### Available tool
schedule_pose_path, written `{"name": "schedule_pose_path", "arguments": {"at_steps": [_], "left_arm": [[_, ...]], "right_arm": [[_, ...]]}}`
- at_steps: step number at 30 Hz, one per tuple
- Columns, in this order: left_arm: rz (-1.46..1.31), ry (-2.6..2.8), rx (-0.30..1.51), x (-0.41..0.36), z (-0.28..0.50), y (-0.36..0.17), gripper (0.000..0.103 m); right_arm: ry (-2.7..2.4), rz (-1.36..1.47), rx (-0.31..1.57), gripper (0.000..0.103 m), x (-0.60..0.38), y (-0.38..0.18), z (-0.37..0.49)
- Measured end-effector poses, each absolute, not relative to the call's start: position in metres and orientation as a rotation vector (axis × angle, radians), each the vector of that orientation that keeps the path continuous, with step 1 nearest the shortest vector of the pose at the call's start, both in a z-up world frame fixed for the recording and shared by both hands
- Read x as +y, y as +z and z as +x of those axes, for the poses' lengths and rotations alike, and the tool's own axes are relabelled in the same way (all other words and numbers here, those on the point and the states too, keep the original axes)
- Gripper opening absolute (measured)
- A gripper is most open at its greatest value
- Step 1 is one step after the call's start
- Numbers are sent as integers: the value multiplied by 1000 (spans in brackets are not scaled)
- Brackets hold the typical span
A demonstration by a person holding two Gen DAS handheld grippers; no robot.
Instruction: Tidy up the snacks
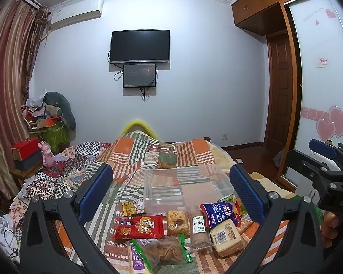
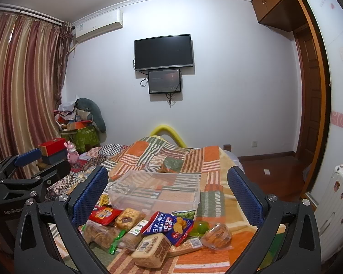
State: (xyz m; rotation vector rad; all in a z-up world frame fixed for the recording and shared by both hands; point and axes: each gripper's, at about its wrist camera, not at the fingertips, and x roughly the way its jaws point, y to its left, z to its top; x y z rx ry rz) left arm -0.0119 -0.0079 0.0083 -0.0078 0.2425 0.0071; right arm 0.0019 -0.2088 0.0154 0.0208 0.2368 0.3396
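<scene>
1. Hovering: left gripper (image 1: pixel 171 193) and right gripper (image 2: pixel 169 190) both gape wide, empty.
2. Snack packets (image 2: pixel 148 230) lie heaped on the bedspread at 6 o'clock of the empty clear bin (image 2: pixel 156 190).
3. Judged: sorting not begun; next, close on a top packet, carry toward 12.

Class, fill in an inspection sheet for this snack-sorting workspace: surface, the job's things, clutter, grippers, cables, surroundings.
Surface: patchwork bedspread on a bed, rumpled.
Job's things: clear plastic bin, empty, behind a pile of snack packets: red packet, blue packet, beige biscuit pack, green jelly cup.
Clutter: pink figurine, red box, heaped bags in the corner.
Grippers: left gripper open, holding nothing; right gripper open, holding nothing.
Cables: wires dangle below the television and small screen.
Surroundings: striped curtains, air conditioner, wardrobe, door.
</scene>
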Motion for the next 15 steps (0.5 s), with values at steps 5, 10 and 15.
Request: {"name": "schedule_pose_path", "arguments": {"at_steps": [5, 10, 15], "left_arm": [[-8, 10, 241, -8, -12, 8, 103], [-7, 9, 241, -8, -13, 8, 103], [-7, 9, 240, -8, -13, 8, 103]], "right_arm": [[339, 22, 238, 103, -209, 16, 1], [339, 21, 237, 103, -209, 15, 2], [340, 22, 238, 103, -209, 15, 2]]}}
